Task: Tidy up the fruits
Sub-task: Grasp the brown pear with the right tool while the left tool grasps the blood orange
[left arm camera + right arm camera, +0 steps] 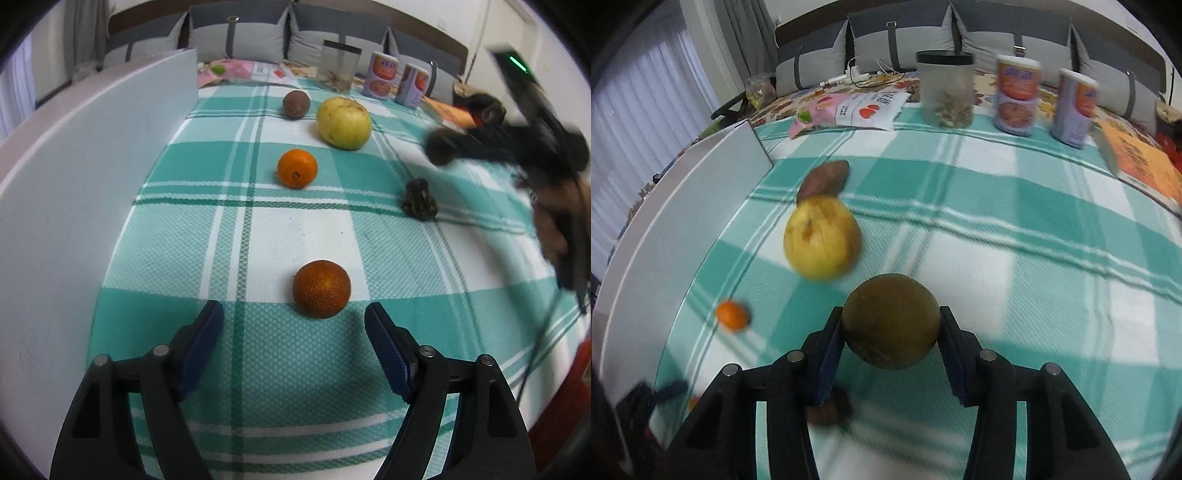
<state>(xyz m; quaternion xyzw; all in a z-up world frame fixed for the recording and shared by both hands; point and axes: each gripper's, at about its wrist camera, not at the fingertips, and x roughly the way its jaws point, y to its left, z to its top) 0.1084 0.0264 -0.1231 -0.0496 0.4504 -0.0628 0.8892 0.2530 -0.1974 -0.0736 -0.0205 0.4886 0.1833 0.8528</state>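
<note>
My left gripper (293, 325) is open and empty, just behind a dark orange (321, 288) on the green-checked cloth. Further on lie a small mandarin (297, 168), a big yellow apple-like fruit (344, 123) and a brown oblong fruit (295, 104). A dark lumpy item (419, 200) lies to the right. My right gripper (891, 332) is shut on a round brown fruit (891, 326), held above the cloth; it shows blurred at the right of the left wrist view (441, 147). In the right wrist view I see the yellow fruit (823, 237), mandarin (732, 315) and brown oblong fruit (823, 180).
A white board (92, 177) stands along the left side of the cloth. At the back stand a clear jar (947, 88), two cans (1015, 94), a pink snack bag (849, 110) and an orange book (1141, 162). Grey cushions line the far wall.
</note>
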